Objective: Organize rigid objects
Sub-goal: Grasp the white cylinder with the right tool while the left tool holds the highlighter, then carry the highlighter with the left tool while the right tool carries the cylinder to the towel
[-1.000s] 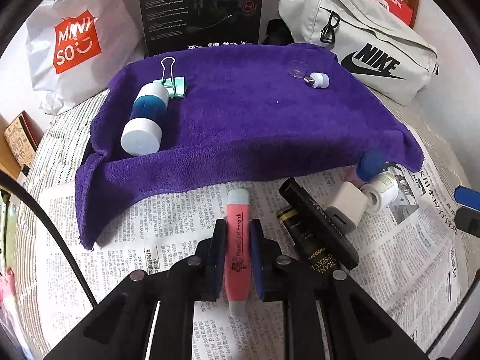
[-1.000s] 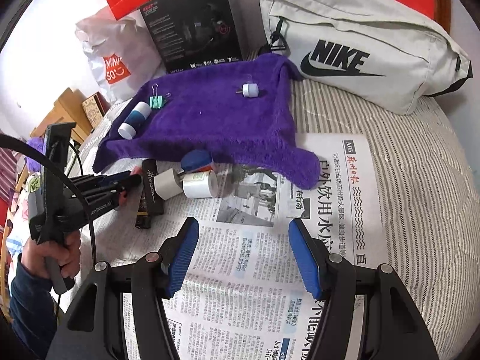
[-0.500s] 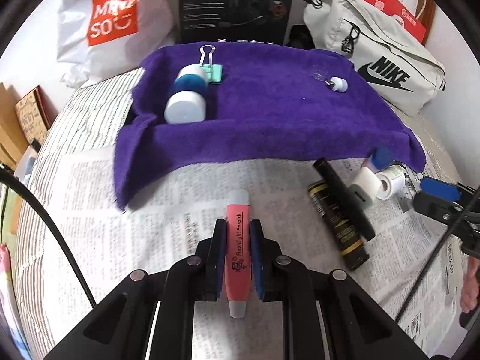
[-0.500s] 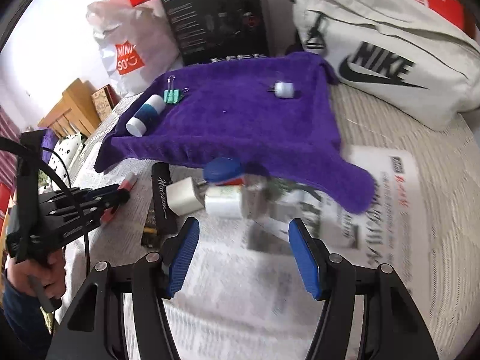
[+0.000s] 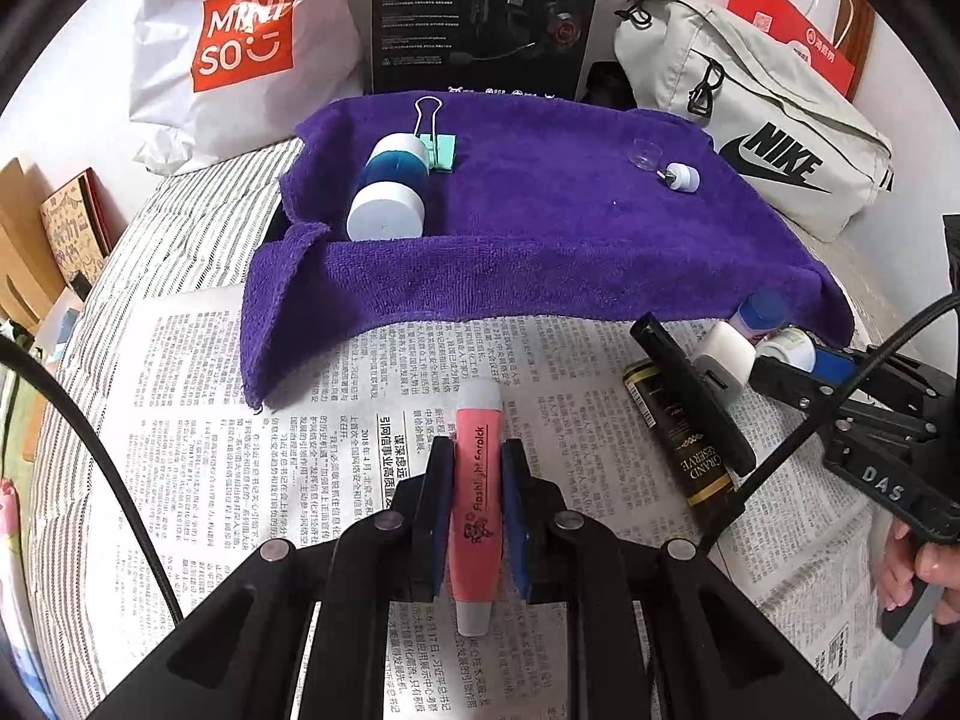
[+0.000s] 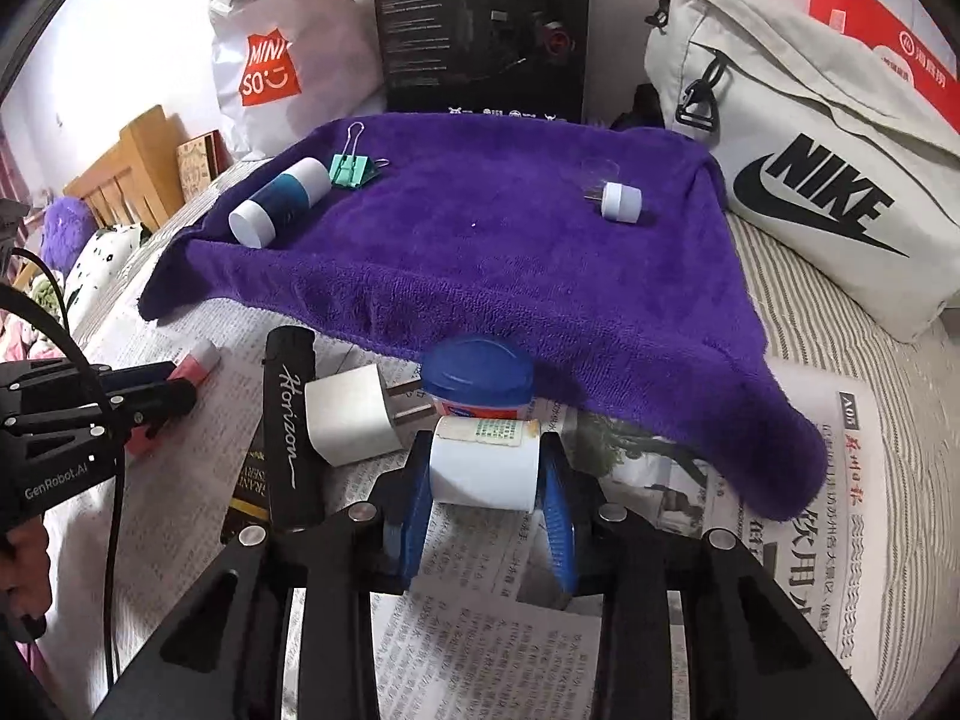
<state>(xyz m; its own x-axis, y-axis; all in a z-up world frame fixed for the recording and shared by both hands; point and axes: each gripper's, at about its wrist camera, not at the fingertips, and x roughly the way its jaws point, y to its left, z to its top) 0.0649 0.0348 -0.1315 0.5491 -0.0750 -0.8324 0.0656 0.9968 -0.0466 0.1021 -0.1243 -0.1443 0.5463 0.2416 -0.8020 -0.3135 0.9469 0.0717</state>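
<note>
The left hand-held gripper [image 5: 474, 480] is clamped on a pink highlighter [image 5: 477, 492], which lies lengthwise between the blue pads with its pale cap toward twelve o'clock, over the newspaper [image 5: 240, 450] spread on the bed. In the right wrist view that gripper sits at about nine o'clock, only the highlighter's tip poking out.

The right hand-held gripper [image 6: 486, 474] has just been closing. Its jaws now stand narrow around a small white bottle [image 6: 483, 471] lying on its side. Both pads look to be against the bottle's ends, though I can't be sure how firmly they press.

Just beyond the bottle, toward twelve o'clock, is a blue-lidded jar [image 6: 477, 375] at the edge of the purple towel [image 6: 510, 264]. At the bottle's ten o'clock is a white plug adapter [image 6: 348, 414], touching or nearly so, and past it a black tube [image 6: 288, 420] lying over a dark box with gold lettering [image 6: 249, 480].

On the towel, a blue and white cylinder [image 6: 279, 210] lies at the far left beside a green binder clip [image 6: 351, 168]. A small white cap-like piece [image 6: 621, 201] rests well apart at about one o'clock. Behind it all are a Nike bag [image 6: 810, 180], a black box [image 6: 480, 24] and a Miniso bag [image 6: 270, 60].
</note>
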